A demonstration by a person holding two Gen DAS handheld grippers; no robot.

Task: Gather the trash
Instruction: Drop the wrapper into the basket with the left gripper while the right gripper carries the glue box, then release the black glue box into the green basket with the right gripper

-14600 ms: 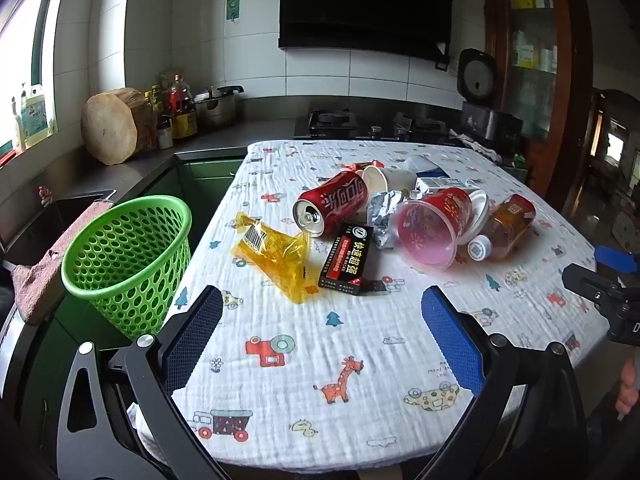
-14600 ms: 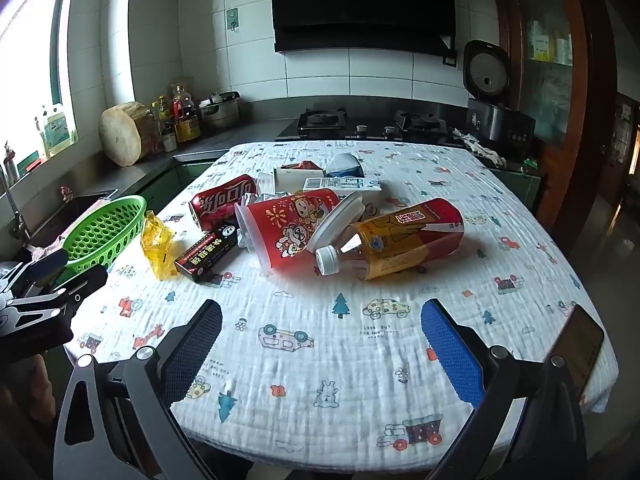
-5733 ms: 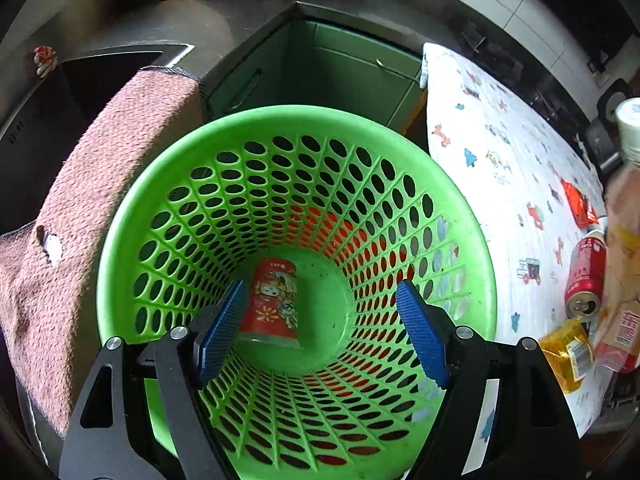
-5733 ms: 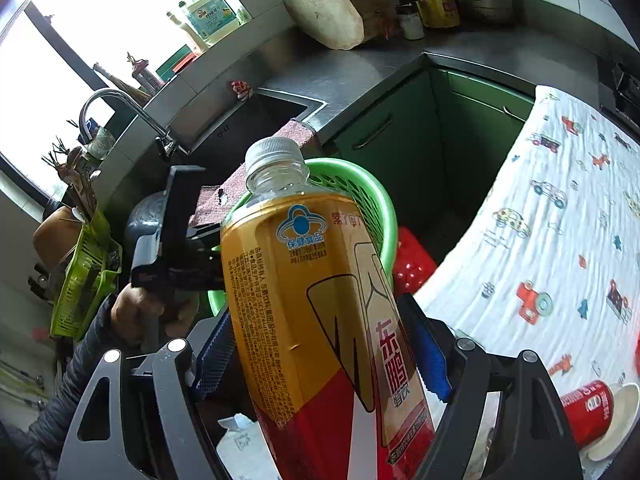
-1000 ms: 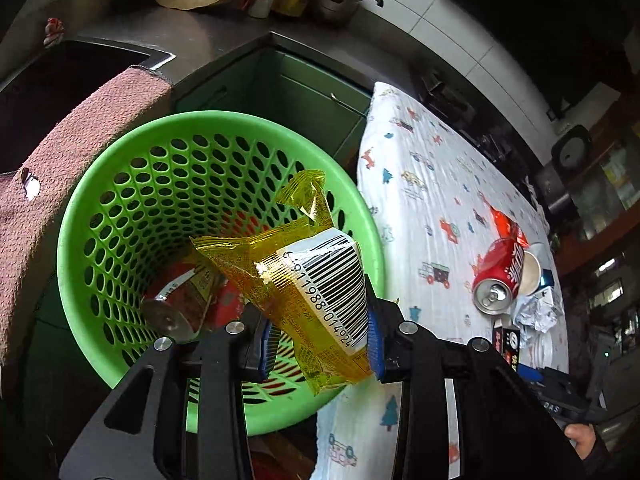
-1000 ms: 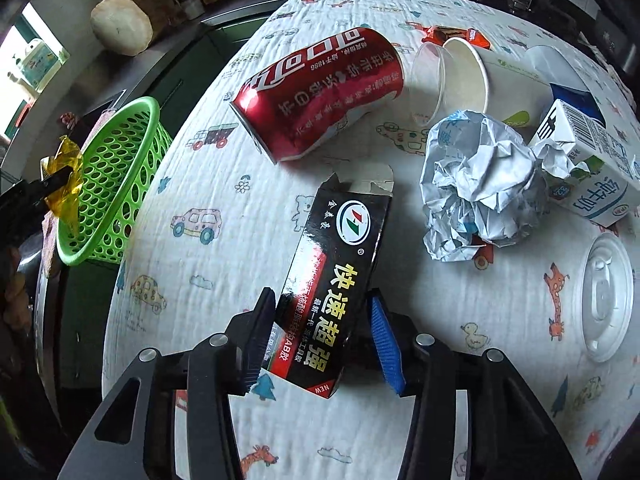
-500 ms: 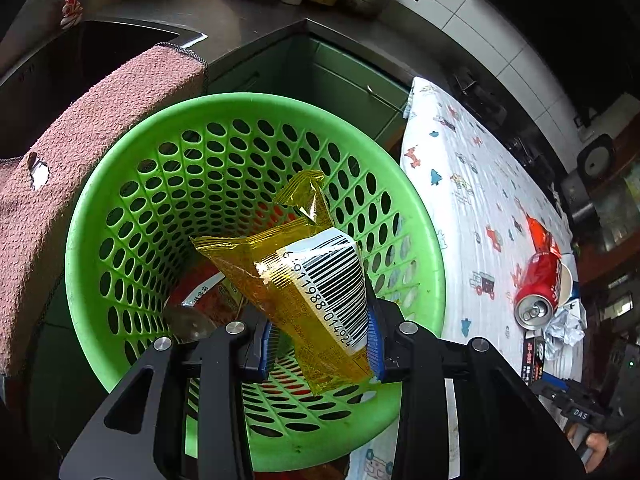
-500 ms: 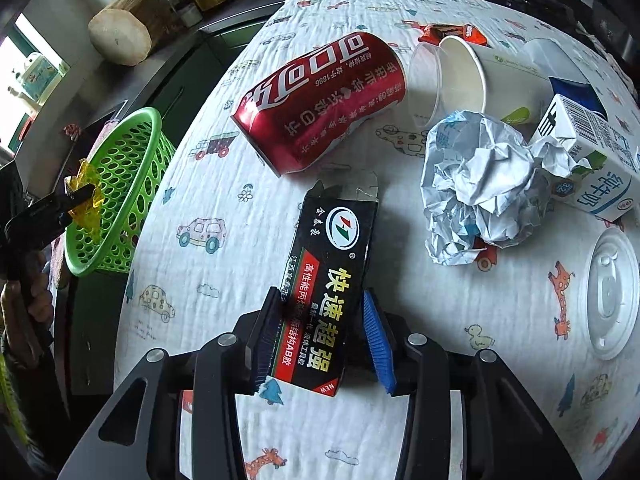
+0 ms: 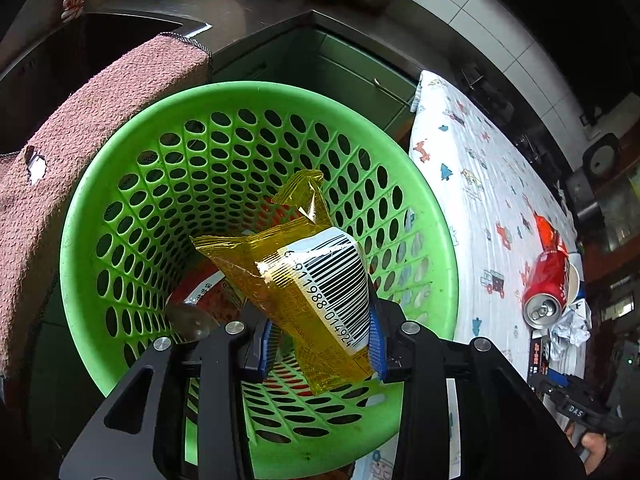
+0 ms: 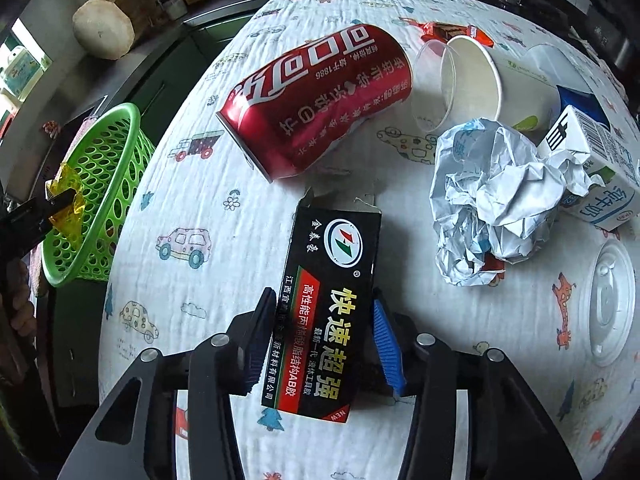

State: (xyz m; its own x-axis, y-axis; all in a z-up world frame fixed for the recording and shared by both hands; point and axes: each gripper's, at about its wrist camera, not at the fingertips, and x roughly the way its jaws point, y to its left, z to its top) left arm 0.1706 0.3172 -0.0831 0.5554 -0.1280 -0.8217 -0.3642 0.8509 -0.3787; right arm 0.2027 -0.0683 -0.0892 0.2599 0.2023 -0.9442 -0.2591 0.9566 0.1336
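While L gripper (image 9: 322,340) pinches crinkled yellow plastic wrapper (image 9: 296,276) over green perforated plastic basket (image 9: 120,184), R gripper (image 10: 324,344), jaws just closing, clamps black cardboard glue box (image 10: 328,304) on printed tablecloth (image 10: 208,280)

Two grippers are showing, the left gripper (image 9: 322,338) and the right gripper (image 10: 324,338), and each is pinching one item: one yellow wrapper (image 9: 304,276) and one black box (image 10: 326,308). One green basket (image 9: 100,208) is standing beside the table. On the printed cloth (image 10: 192,280) are lying one red can (image 10: 316,104), one paper cup (image 10: 480,80), one clear cup (image 10: 430,88), one crumpled paper ball (image 10: 492,196), one milk carton (image 10: 592,168) and one white lid (image 10: 610,300).
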